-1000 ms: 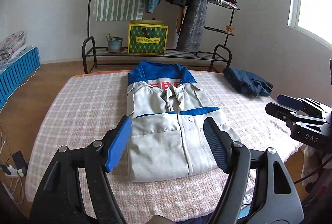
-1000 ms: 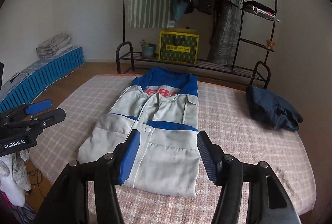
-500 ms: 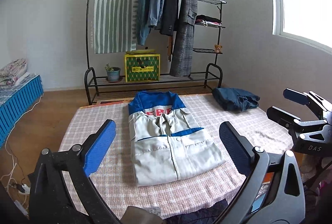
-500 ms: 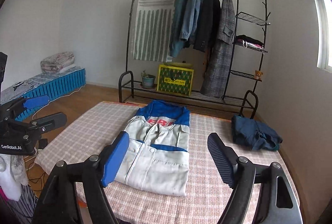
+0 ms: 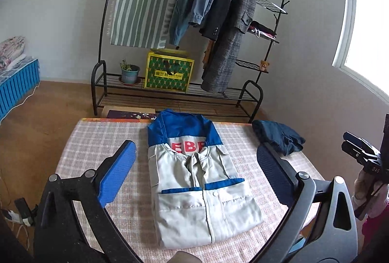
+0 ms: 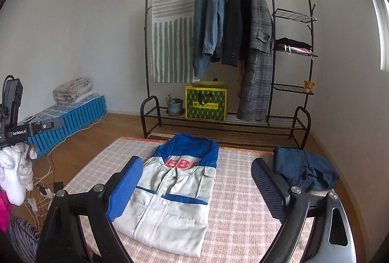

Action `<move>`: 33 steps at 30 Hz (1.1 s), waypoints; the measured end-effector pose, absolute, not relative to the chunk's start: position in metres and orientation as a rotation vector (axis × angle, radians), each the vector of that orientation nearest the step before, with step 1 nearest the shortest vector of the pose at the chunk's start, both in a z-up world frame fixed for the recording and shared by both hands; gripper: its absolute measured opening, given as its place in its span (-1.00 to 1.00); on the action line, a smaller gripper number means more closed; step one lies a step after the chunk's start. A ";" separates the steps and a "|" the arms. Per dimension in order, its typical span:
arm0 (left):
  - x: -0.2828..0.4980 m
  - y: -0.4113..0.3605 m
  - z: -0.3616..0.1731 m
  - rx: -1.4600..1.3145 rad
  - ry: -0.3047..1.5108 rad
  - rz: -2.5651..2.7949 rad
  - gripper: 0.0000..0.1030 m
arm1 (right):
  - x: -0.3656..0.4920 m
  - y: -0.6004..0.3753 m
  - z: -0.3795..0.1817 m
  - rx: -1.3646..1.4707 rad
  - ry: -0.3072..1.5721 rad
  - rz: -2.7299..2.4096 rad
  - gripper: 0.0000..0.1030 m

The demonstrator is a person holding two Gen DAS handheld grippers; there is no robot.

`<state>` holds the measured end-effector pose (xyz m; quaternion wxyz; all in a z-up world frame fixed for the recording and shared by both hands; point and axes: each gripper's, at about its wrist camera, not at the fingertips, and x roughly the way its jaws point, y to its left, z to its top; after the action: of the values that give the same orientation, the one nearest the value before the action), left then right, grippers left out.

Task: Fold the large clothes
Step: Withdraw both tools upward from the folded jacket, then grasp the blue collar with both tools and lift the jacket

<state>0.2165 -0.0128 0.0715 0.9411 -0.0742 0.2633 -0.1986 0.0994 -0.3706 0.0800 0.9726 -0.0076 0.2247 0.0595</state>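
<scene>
- Folded work jacket (image 5: 199, 187), grey-white with a blue yoke, blue pocket trim and red letters below the collar, lies flat near the middle of the table (image 5: 97, 148), collar end toward the clothes rack.
- In the right wrist view the same jacket (image 6: 175, 199) lies a little slantwise on the checked pink-and-white tablecloth (image 6: 233, 214), its front snaps and two chest pockets facing up.
- Left gripper (image 5: 194, 177) hangs above the near end of the jacket with its jaws spread wide; the blue pad (image 5: 119, 175) and the dark pad (image 5: 272, 177) stand either side of the garment in the picture, clear of it, with nothing held.
- Right gripper (image 6: 197, 190) is likewise above the table, jaws wide and opening a touch more; nothing is between the pads and they touch no cloth.
- Each gripper shows at the edge of the other's view: the right one at the far right of the left wrist view, the left one at the far left of the right wrist view, above a white-gloved hand (image 6: 14, 175).
- A dark blue garment (image 5: 279, 139), bundled loosely, sits at the table's far right corner, well apart from the jacket.
- Behind the table a black clothes rack (image 6: 243, 117) carries hanging coats, a striped cloth (image 6: 170, 44), a green-and-yellow box (image 6: 206, 104), a potted plant (image 6: 173, 104) and a small teddy bear (image 6: 308, 86).
</scene>
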 end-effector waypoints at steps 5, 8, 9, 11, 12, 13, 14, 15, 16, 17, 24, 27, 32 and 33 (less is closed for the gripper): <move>0.308 -0.020 0.048 -0.158 0.619 -0.420 0.85 | 0.175 -0.400 0.070 0.038 0.534 0.156 0.79; 0.364 -0.029 0.029 -0.138 0.663 -0.428 0.75 | 0.232 -0.415 0.060 0.092 0.579 0.186 0.70; 0.383 -0.033 0.022 -0.135 0.676 -0.436 0.75 | 0.253 -0.420 0.056 0.113 0.594 0.193 0.65; 0.422 -0.041 0.004 -0.123 0.707 -0.449 0.75 | 0.296 -0.430 0.041 0.152 0.626 0.216 0.60; 0.442 -0.045 -0.005 -0.114 0.723 -0.453 0.75 | 0.318 -0.435 0.032 0.165 0.642 0.220 0.59; 0.462 -0.050 -0.016 -0.108 0.737 -0.452 0.75 | 0.339 -0.439 0.019 0.178 0.658 0.222 0.58; 0.483 -0.055 -0.028 -0.105 0.752 -0.455 0.75 | 0.361 -0.442 0.005 0.193 0.677 0.227 0.57; 0.503 -0.059 -0.041 -0.101 0.770 -0.457 0.75 | 0.383 -0.446 -0.010 0.207 0.700 0.231 0.54; 0.524 -0.063 -0.055 -0.098 0.787 -0.460 0.75 | 0.406 -0.449 -0.028 0.221 0.725 0.232 0.51; 0.547 -0.068 -0.070 -0.094 0.807 -0.463 0.75 | 0.429 -0.452 -0.046 0.232 0.752 0.235 0.49; 0.676 -0.080 -0.172 -0.190 0.957 -0.417 0.52 | 0.570 -0.470 -0.164 0.348 0.900 0.230 0.24; 0.704 -0.082 -0.198 -0.224 0.981 -0.427 0.52 | 0.613 -0.469 -0.193 0.373 0.928 0.240 0.24; 0.740 -0.095 -0.224 -0.251 1.038 -0.478 0.52 | 0.661 -0.463 -0.231 0.449 0.970 0.274 0.21; 0.744 -0.099 -0.227 -0.247 1.045 -0.484 0.52 | 0.667 -0.459 -0.235 0.451 0.977 0.294 0.13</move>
<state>0.7440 -0.0992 -0.2274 0.8315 -0.1163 0.4928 -0.2284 0.6666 -0.4591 -0.2352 0.8486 0.2138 0.4634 0.1397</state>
